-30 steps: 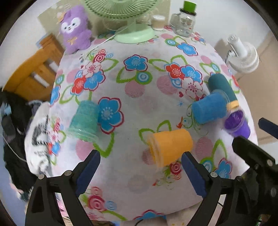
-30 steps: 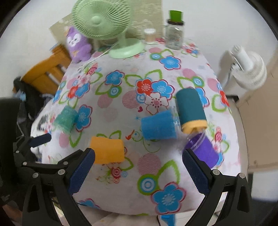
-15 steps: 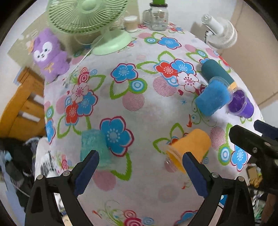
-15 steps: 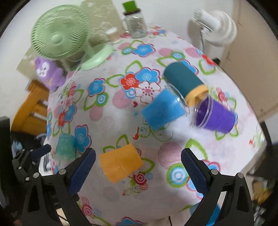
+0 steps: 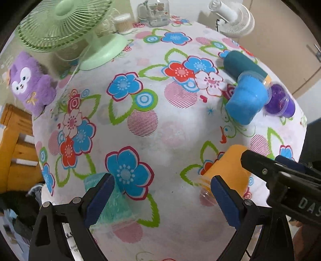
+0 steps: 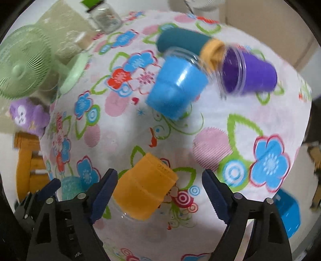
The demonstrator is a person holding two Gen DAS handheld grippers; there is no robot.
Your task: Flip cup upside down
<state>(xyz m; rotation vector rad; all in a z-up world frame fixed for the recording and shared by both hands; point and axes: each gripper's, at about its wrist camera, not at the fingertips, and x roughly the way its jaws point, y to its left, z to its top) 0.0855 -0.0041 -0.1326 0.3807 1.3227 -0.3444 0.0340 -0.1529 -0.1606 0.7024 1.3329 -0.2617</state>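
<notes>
Several cups lie on their sides on the flowered tablecloth (image 5: 172, 132). An orange cup (image 6: 144, 188) lies between the open fingers of my right gripper (image 6: 158, 192); it also shows in the left wrist view (image 5: 226, 172), by my right finger. My left gripper (image 5: 162, 198) is open and empty, its left finger over a pale green cup (image 5: 112, 202). A blue cup (image 6: 176, 84), a purple cup (image 6: 248, 72) and a teal-and-yellow cup (image 6: 186, 42) lie together further back.
A green desk fan (image 5: 66, 26), a glass jar (image 5: 156, 14) and a purple plush toy (image 5: 30, 80) stand at the table's far side. A white fan (image 5: 232, 18) stands off the table. A wooden chair (image 5: 14, 152) is at the left edge.
Both grippers have moved forward and lower over the table. The orange cup now lies between my right gripper's fingers. The cups have not moved.
</notes>
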